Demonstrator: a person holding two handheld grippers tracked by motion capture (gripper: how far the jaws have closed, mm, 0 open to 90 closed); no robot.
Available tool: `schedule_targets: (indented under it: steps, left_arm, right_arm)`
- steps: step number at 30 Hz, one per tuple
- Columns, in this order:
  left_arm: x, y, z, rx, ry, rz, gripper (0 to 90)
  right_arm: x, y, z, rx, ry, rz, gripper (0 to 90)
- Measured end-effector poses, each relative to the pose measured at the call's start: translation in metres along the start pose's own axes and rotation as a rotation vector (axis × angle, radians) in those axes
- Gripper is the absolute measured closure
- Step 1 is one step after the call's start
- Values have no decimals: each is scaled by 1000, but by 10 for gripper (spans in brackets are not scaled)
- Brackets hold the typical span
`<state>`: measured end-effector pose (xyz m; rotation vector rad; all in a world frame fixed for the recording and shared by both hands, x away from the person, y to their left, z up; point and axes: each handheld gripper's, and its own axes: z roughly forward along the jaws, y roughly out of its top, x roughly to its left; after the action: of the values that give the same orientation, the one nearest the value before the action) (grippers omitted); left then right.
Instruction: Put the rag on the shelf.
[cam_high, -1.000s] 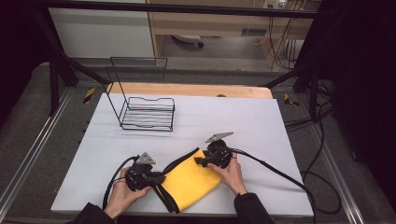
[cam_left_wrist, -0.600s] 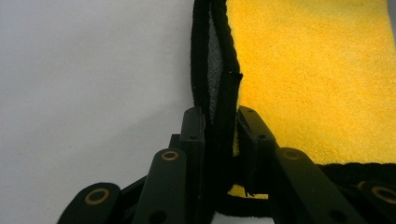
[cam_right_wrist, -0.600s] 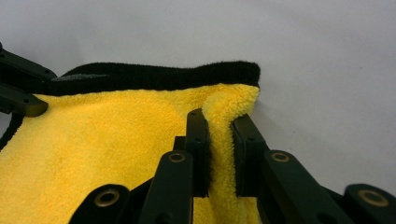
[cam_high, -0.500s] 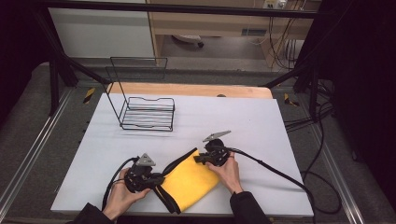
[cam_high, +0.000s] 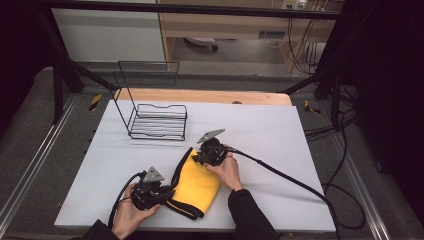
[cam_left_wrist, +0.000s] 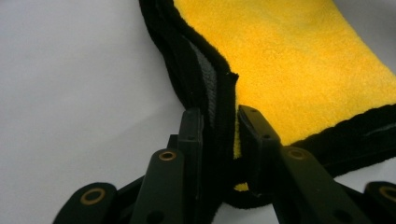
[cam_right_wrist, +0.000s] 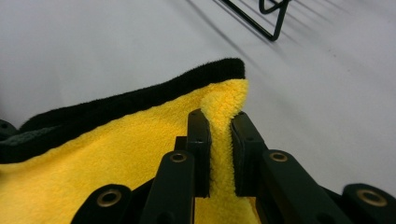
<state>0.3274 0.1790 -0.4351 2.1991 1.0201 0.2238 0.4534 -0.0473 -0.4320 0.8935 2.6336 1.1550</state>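
While both tools grip the yellow cloth (cam_high: 199, 182), we judge that we are in the middle of folding or spreading it, with two corners pinched and the fabric about to be carried.

Our left tool (cam_left_wrist: 219, 140) pinches the near black-bound edge of the cloth, with both jaws pressed onto the hem. The jaws have just eased a little wider, yet the hem sits between them and the pads bear on it. Our right tool (cam_right_wrist: 219, 130) pinches the far corner, yellow pile bunched up between its jaws. Those jaws have just been closing, and the cloth now stands up in a ridge between them.

The cloth lies on the bench (cam_high: 280, 130) between the two tools, touching both, with its far corner lifted slightly at the right tool. The wire rack (cam_high: 157, 120) stands well beyond the right tool and apart from the cloth.

The next move, as we judge it, calls for lifting both corners together and keeping an even pull, so that the soft fabric does not slip out or sag.

The cloth is thick and fleecy, a bright yellow pile with a black plush border and a grey stitched band along the hem. The bench is smooth, matt and pale grey. The rack is thin black wire, open and rigid.
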Motion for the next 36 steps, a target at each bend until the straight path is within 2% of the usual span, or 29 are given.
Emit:
schedule_targets:
  steps: [3, 5, 6, 7, 10, 12, 14, 17, 21, 24, 27, 30, 33, 36]
  left_arm:
    - [2, 1, -1, -9, 1, 14, 670]
    - [4, 2, -5, -31, 6, 25, 638]
    - [5, 3, -7, -50, 13, 33, 612]
    - [7, 4, -9, -69, 19, 36, 588]
    - [13, 9, -12, -104, 20, 25, 509]
    - [17, 10, -8, -86, 21, 20, 505]
    - [20, 10, -3, -55, 13, 15, 530]
    - [23, 9, 3, -19, -7, 11, 567]
    - [22, 7, 4, -2, -24, 24, 624]
    - [21, 5, 6, 2, -28, 26, 647]
    - [21, 4, 8, 7, -36, 19, 652]
    - [20, 3, 9, 4, -43, 4, 668]
    - [16, 3, 8, 8, -32, 14, 712]
    - [13, 4, 7, 7, -13, 6, 760]
  right_arm:
    - [-1, -4, 5, -12, -31, 4, 724]
    - [0, -3, 1, -32, -56, -4, 602]
    - [2, -1, -4, -57, -81, -6, 500]
    - [3, 0, -10, -73, -97, -8, 451]
    - [5, 0, -33, -94, -148, -5, 364]
    - [4, -6, -48, -115, -179, 29, 361]
    - [3, -17, -61, -122, -205, 81, 364]
    - [1, -38, -71, -98, -232, 113, 399]
    - [0, -64, -66, -35, -229, 172, 442]
    - [-2, -76, -61, -29, -222, 223, 518]
    - [-3, -80, -58, -43, -185, 291, 631]
    - [-2, -80, -55, -46, -165, 353, 707]
    - [-2, -79, -55, -52, -152, 385, 797]
    - [-6, -76, -56, -49, -129, 404, 827]
